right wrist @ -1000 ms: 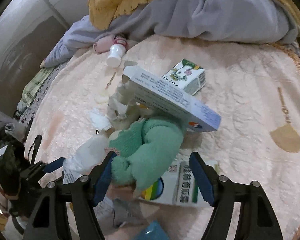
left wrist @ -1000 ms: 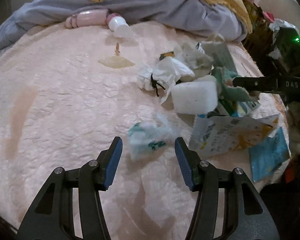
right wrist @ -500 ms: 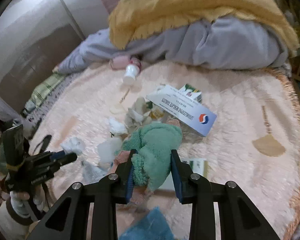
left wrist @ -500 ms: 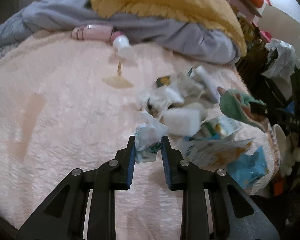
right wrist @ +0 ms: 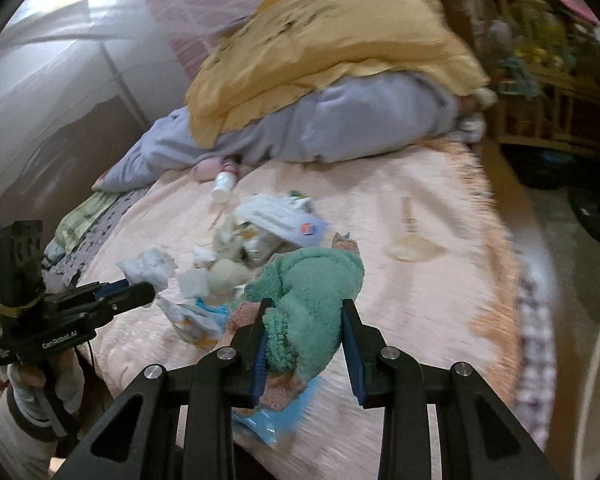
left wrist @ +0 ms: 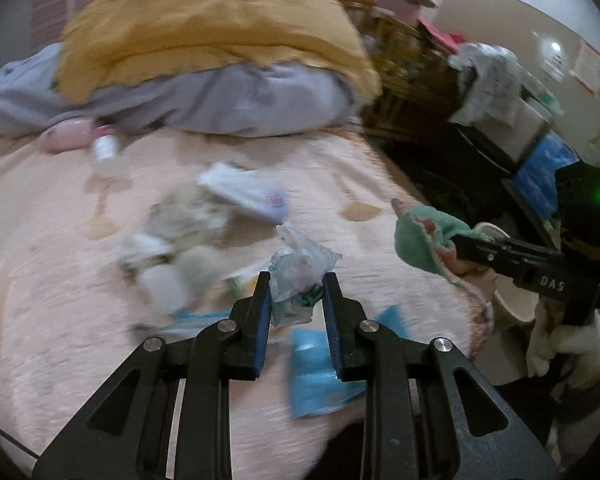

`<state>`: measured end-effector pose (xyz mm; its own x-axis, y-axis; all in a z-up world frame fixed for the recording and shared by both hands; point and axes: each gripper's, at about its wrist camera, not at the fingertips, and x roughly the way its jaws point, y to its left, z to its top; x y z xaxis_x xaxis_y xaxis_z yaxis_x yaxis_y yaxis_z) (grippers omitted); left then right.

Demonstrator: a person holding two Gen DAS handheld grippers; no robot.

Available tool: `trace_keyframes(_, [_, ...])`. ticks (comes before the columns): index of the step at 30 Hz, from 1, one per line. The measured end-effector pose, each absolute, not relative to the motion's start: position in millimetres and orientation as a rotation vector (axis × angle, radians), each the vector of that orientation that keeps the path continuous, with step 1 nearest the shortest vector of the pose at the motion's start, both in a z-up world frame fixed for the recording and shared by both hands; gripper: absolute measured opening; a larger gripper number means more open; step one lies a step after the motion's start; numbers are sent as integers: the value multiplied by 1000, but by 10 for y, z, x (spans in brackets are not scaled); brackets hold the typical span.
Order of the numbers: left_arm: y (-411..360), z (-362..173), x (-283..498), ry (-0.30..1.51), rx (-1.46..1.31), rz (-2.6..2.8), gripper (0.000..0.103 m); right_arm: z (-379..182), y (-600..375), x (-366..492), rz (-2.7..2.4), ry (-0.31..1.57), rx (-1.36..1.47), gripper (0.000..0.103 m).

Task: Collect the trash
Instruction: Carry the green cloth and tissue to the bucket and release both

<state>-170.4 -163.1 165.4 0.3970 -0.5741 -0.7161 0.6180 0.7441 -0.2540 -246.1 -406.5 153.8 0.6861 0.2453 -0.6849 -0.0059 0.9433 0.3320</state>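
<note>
My left gripper (left wrist: 296, 286) is shut on a crumpled clear plastic wrapper (left wrist: 300, 272) and holds it above the pink bedspread (left wrist: 60, 300); the wrapper also shows in the right wrist view (right wrist: 150, 266). My right gripper (right wrist: 306, 320) is shut on a green fuzzy sock (right wrist: 312, 292), lifted off the bed; the sock shows in the left wrist view (left wrist: 422, 236) at the right. A pile of trash (right wrist: 244, 248) lies mid-bed: tissues, a long white box (left wrist: 244, 192), a printed packet (right wrist: 188, 318) and a blue packet (left wrist: 320, 372).
A yellow blanket (left wrist: 204, 28) over grey bedding (left wrist: 228, 100) fills the far end of the bed. A white bottle (right wrist: 223, 188) lies near it. Shelves and clutter (left wrist: 480, 92) stand right of the bed. A pale round rim (right wrist: 596, 380) shows at the right.
Both grippers closed, the left on the wrapper and the right on the sock, then lifted and pulled back from the bed, swinging to the right.
</note>
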Motion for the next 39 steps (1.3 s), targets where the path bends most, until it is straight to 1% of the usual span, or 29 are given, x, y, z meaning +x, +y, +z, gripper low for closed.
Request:
trace_keyframes(9, [-2742,1695,-2044,875,163,-888,22,1614,-4895,-3171,-28,765,369,31])
trace_keyframes(21, [-3855,1650,-2476,852,308,-1009,22,1484,-5963,-4026,-273,740,467,31])
trace_keyframes(33, [-4621,1506,-2834,859,378,-1094,22,1175,-6577,-4489,-411,743,556,31])
trace_keyframes(39, [-4925,1362,-2891,911,366,-1130,23,981,-6731,-4578,-449,759,599,31])
